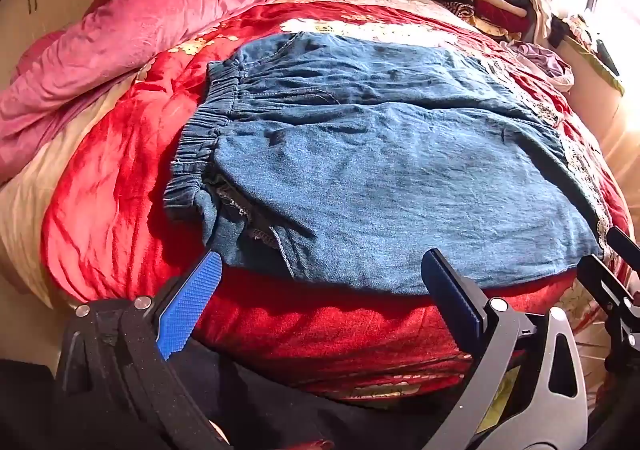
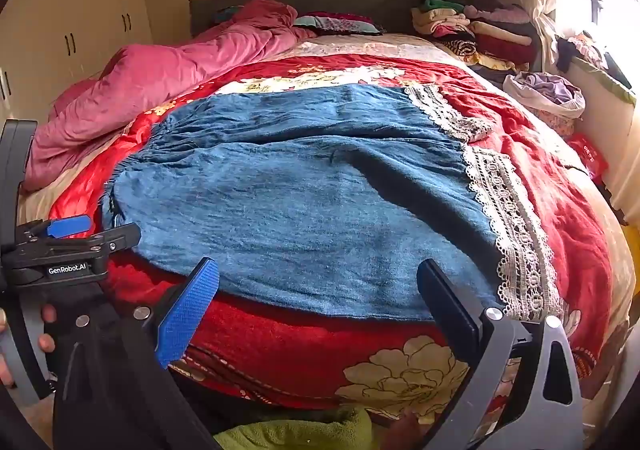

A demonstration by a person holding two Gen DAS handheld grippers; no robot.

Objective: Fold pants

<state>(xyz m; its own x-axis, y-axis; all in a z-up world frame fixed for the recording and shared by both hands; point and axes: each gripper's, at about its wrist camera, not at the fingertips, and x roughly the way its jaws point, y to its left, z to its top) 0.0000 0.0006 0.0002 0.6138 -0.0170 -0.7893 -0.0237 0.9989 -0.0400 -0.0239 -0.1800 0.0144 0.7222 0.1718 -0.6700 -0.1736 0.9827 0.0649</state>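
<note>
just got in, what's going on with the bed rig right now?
A person holds a hand-held gripper in each hand over a bed. Blue denim pants lie spread on the red floral bedspread, elastic waistband to the left and lace-trimmed cuffs to the right. Both the left hand-held gripper and the right hand-held gripper are open at the near edge of the fabric, gripping nothing. The legs look laid one over the other; no crosswise fold yet.

We see soft blue denim pants (image 2: 304,202) with a white lace trim (image 2: 516,234) on the right. They lie on a red blanket with cream flowers (image 2: 404,370). Far left is a pink quilt (image 2: 168,82).
</note>
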